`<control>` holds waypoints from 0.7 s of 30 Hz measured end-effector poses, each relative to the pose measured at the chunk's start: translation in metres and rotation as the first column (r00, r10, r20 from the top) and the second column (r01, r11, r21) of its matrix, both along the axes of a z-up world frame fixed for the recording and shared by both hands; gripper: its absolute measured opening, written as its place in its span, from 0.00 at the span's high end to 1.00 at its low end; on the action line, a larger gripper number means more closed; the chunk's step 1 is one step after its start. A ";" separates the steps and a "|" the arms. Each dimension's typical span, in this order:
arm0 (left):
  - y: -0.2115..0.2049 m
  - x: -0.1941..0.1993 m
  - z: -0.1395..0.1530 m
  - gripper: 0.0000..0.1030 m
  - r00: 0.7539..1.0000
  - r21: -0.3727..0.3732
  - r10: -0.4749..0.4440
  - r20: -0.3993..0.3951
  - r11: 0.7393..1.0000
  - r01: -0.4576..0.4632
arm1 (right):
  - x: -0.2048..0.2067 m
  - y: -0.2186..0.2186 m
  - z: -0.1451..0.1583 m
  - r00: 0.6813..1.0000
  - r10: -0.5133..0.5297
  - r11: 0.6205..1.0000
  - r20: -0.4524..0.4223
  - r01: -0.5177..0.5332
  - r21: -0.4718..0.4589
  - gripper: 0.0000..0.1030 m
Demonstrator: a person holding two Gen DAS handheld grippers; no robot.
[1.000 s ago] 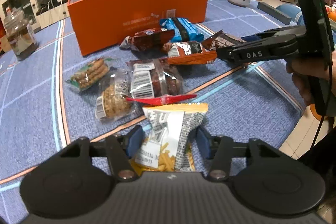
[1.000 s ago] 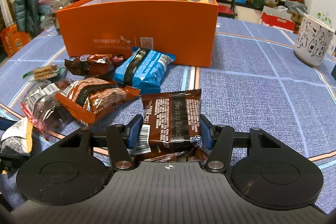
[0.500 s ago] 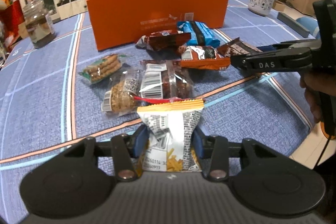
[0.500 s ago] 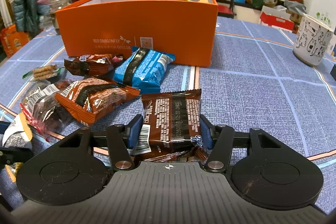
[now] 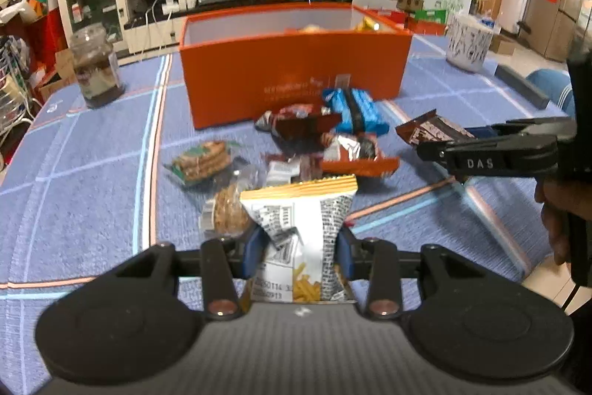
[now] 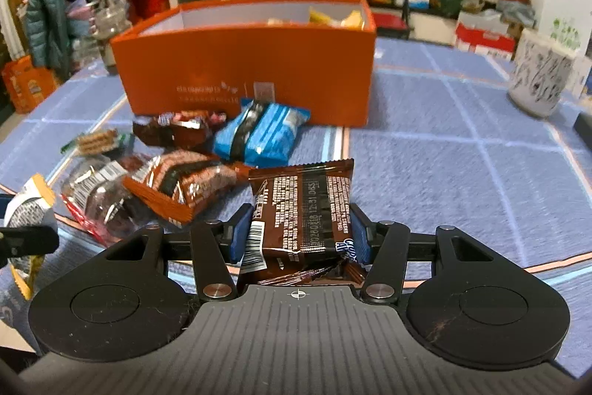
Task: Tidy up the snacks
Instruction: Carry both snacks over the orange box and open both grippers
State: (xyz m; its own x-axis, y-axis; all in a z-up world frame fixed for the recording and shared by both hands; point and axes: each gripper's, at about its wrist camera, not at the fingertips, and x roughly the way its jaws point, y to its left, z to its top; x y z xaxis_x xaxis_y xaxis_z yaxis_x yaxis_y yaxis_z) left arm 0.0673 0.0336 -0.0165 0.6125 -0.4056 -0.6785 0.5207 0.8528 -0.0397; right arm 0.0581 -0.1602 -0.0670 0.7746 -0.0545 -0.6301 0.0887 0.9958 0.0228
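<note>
Left gripper (image 5: 299, 252) clamps white-and-yellow snack bag (image 5: 300, 228), long axis pointing toward orange box (image 5: 296, 76). Right gripper (image 6: 299, 236) clamps brown chocolate packet (image 6: 301, 210), lengthwise toward box too.

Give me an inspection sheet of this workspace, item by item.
Surface: table with a blue checked cloth.
Job's things: orange box, open, a few snacks inside; loose packets in front of it, among them a blue packet.
Clutter: jar; patterned cup.
Grippers: left gripper shut on the white packet; right gripper shut on the brown packet.
Cables: nothing seen on the table.
Surroundings: TV, red chair, shelves, boxes.
</note>
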 end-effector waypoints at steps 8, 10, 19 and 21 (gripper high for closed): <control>0.001 0.003 0.018 0.63 0.998 -0.035 0.049 0.040 0.998 -0.048 | -0.006 -0.005 0.030 0.998 -0.037 0.999 0.058 0.037 -0.002 0.61; 0.001 0.006 0.021 0.63 0.997 -0.043 0.063 0.043 0.997 -0.062 | -0.004 -0.005 0.034 0.997 -0.045 0.999 0.056 0.045 0.003 0.61; 0.001 0.006 0.022 0.63 0.995 -0.052 0.089 0.046 0.995 -0.086 | -0.005 -0.005 0.037 0.998 -0.040 0.999 0.050 0.039 0.026 0.61; 0.001 0.006 0.024 0.63 0.994 -0.056 0.095 0.056 0.994 -0.092 | -0.005 -0.005 0.040 0.998 -0.037 0.999 0.059 0.036 0.026 0.61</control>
